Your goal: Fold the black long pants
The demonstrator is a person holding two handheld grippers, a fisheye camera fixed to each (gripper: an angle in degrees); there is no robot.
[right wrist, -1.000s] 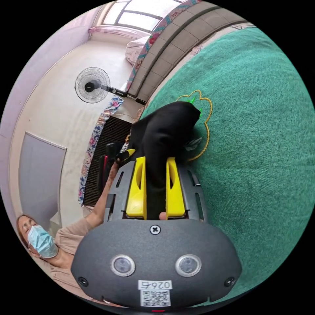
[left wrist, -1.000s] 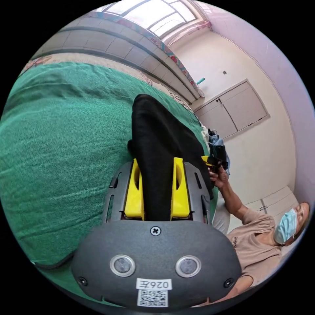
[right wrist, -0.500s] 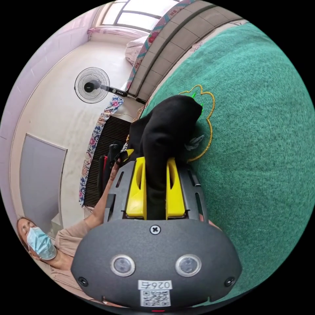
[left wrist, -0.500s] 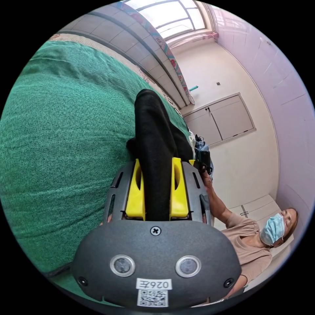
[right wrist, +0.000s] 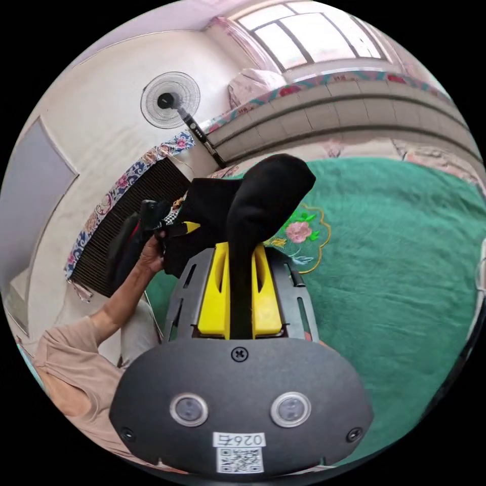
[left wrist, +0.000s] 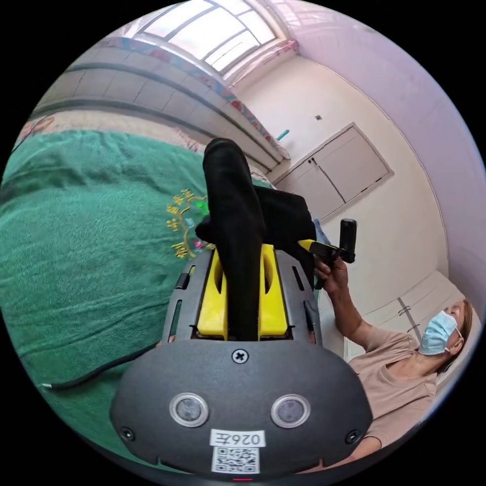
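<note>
Both tools clench the black long pants (left wrist: 233,202): the left tool (left wrist: 242,253) and the right tool (right wrist: 241,250) each pinch a fold between yellow jaws. The fabric rises above the green bedspread (right wrist: 405,263), seemingly lifted clear.

A bedroom in a home is shown: a bed is spread with a green embroidered cover (right wrist: 405,263), backed by a padded headboard (right wrist: 354,114) under a bright window (right wrist: 309,40). A standing fan (right wrist: 169,98) is seen against the wall, and built-in cupboard doors (left wrist: 336,172) are set into another.
</note>
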